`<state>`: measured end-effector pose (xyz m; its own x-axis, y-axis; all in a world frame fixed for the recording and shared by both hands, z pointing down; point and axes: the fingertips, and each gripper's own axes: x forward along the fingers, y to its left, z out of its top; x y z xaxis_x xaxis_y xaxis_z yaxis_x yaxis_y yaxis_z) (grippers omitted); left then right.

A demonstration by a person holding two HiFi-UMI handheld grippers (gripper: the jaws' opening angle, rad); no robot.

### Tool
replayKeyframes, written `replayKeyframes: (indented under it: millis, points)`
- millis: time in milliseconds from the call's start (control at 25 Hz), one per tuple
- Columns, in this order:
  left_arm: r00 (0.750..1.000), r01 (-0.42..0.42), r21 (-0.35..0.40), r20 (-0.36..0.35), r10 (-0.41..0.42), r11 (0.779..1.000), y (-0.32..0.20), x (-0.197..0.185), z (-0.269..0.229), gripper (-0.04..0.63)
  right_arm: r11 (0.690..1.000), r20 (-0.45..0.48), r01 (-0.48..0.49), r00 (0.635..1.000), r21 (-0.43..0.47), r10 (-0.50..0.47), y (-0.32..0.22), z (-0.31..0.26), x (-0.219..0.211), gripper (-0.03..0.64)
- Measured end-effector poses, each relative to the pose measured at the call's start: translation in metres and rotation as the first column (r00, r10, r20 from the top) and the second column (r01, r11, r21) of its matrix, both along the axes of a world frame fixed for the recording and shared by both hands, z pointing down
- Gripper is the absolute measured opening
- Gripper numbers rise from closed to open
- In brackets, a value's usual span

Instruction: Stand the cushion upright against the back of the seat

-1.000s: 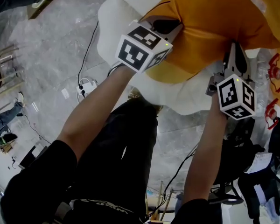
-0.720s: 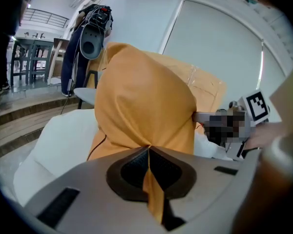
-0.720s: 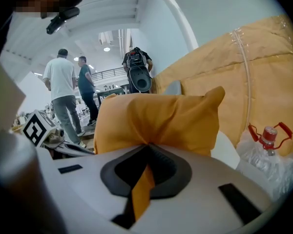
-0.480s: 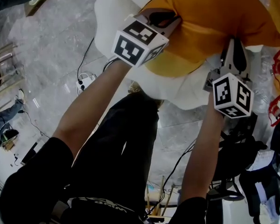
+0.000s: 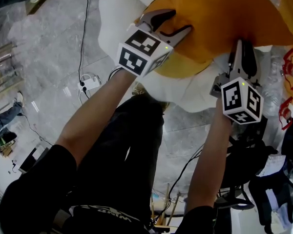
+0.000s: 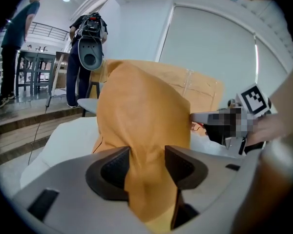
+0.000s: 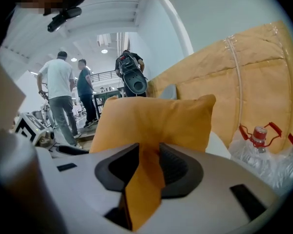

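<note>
Nearest to us in the head view, the waistband of the dark trousers point(image 5: 105, 212) carries pale lettering that is too small to read. Both forearms reach forward from there. Each one ends in a cube point(image 5: 141, 52) printed with black-and-white square markers and no words.

The left hand-held gripper point(image 6: 147, 155) has just been opening. Its jaws stand wide apart and a loose fold of the orange cushion point(image 6: 141, 111) hangs between them, no longer pinched. The right hand-held gripper point(image 7: 149, 152) has also just been opening, though less far. A thin orange flap of the cushion lies in its gap with dark space beside it, so it is not clamped either.

In the head view, both grippers are at the cushion's near edge. The cushion stands on its edge on the white seat point(image 5: 118, 18). The orange padded back of the seat point(image 7: 244, 67) rises behind it, but we cannot tell whether the two touch.

A clear water bottle point(image 7: 258, 135) with a red handle lies to the right, and no label on it can be read. Beyond it, several people point(image 7: 58, 96) stand in a bright hall.
</note>
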<state>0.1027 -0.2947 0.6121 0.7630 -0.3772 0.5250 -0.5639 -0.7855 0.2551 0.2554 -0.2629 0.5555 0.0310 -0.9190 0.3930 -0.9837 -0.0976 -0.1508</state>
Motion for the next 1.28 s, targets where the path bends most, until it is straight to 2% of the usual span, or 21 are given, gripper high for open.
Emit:
replayKeyframes:
  millis: [240,320,400,480,600,680,800,960,1120,1280]
  points:
    - [1.0,0.006,0.027,-0.004,-0.005,1.0,0.008,-0.003,-0.011,0.216,1.0,0.008,0.004,1.0,-0.03,-0.003,0.023,0.007,-0.004,0.115]
    - [0.999,0.016,0.045,-0.029,-0.015,0.999,0.012,-0.005,-0.022,0.205,0.999,0.015,0.015,1.0,-0.034,-0.014,0.032,0.005,-0.01,0.115]
    - [0.998,0.029,0.067,-0.053,-0.026,0.997,0.017,-0.007,-0.034,0.134,0.999,0.031,0.041,0.999,-0.031,-0.04,0.04,0.002,-0.02,0.109]
    - [0.998,0.028,0.077,-0.056,-0.024,0.997,0.026,-0.008,-0.043,0.054,0.997,0.045,0.079,0.996,-0.028,-0.078,0.049,-0.005,-0.032,0.064]
    - [0.995,0.021,0.039,-0.098,-0.017,0.999,0.047,-0.009,-0.064,0.009,0.994,0.06,0.108,0.992,-0.017,-0.107,0.07,-0.022,-0.048,0.035]
    - [0.989,-0.001,0.009,-0.145,0.002,1.0,0.069,-0.012,-0.086,0.008,0.992,0.074,0.125,0.99,-0.008,-0.124,0.09,-0.039,-0.06,0.023]
    - [0.985,-0.049,-0.002,-0.166,0.048,0.999,0.106,-0.02,-0.126,0.008,0.991,0.102,0.137,0.985,0.006,-0.137,0.124,-0.074,-0.073,0.023]
    - [0.982,-0.092,0.031,-0.165,0.096,0.995,0.139,-0.036,-0.196,0.008,0.99,0.135,0.124,0.982,0.061,-0.131,0.157,-0.143,-0.081,0.022]
    - [0.962,-0.149,0.096,-0.217,0.167,0.984,0.179,-0.042,-0.279,0.008,0.967,0.062,0.236,0.968,0.095,-0.242,0.187,-0.227,-0.105,0.021]
    - [0.95,-0.187,0.155,-0.223,0.219,0.97,0.217,-0.058,-0.353,0.008,0.935,-0.007,0.331,0.943,0.125,-0.333,0.218,-0.301,-0.143,0.021]
